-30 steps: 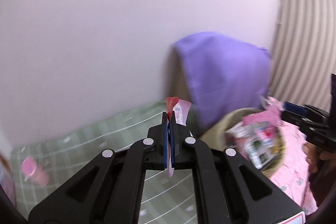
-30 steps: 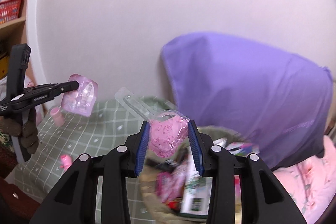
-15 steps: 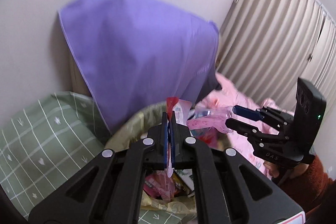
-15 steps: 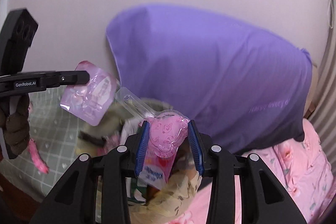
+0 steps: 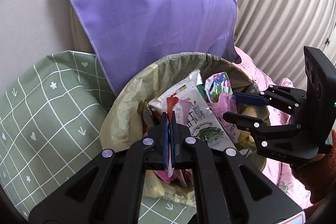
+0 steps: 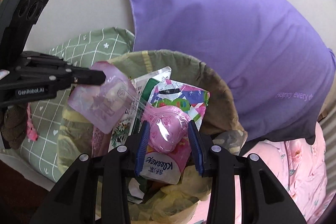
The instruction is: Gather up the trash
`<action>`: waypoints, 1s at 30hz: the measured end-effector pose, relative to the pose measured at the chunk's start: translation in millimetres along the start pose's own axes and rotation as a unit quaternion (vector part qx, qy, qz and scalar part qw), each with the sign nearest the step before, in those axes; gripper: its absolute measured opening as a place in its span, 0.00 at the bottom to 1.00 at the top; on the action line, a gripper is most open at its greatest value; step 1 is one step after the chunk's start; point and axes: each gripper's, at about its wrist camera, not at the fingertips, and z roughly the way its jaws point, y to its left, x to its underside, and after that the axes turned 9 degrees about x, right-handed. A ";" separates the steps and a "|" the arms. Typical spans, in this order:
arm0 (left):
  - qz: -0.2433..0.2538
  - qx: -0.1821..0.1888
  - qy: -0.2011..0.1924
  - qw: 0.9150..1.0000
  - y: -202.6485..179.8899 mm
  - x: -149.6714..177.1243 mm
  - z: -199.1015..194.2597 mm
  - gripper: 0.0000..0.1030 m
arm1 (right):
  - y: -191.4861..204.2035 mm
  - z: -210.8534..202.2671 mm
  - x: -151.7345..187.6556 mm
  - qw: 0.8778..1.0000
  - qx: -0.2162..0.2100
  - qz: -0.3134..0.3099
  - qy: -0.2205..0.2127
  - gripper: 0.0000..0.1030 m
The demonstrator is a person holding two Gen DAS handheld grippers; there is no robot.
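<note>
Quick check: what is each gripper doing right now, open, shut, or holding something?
Left gripper: shut on a flat pink wrapper.
Right gripper: shut on a pink blister pack.

1. The right gripper (image 6: pixel 169 135) clasps a pink blister pack (image 6: pixel 168 131) between its blue fingers (image 6: pixel 142 146), above a full trash bin (image 6: pixel 220 98).
2. At left, the left gripper (image 6: pixel 103 78) pinches a lilac packet (image 6: pixel 100 102).
3. A purple cloth (image 6: pixel 231 35) hangs behind the bin.

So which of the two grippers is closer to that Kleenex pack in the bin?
Right. The right gripper, holding a pink blister pack, hangs just above the Kleenex pack. The left gripper, clamping a flat pink wrapper, is off to the side, over the bin's far edge.
</note>
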 end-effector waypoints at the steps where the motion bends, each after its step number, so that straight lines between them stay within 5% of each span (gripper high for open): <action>1: -0.002 -0.001 0.001 1.000 3.4 -1.2 1.6 0.02 | 0.7 0.4 1.3 1.000 0.002 -0.006 0.001 0.35; 20: -0.079 -0.014 -0.009 0.997 8.8 21.0 6.5 0.05 | -10.3 -3.8 1.6 0.999 -0.033 -0.025 -0.027 0.36; 23: -0.091 0.000 -0.023 0.996 11.3 25.2 -6.7 0.29 | -12.9 -11.6 5.7 0.999 -0.038 0.001 -0.032 0.40; 24: -0.095 0.004 -0.028 0.995 12.5 26.9 -12.7 0.37 | -12.5 -15.5 8.2 0.999 -0.031 0.007 -0.035 0.51; 30: -0.104 -0.016 -0.073 0.992 15.1 52.4 -73.7 0.62 | -2.3 -52.3 22.9 0.997 0.005 0.056 -0.058 0.53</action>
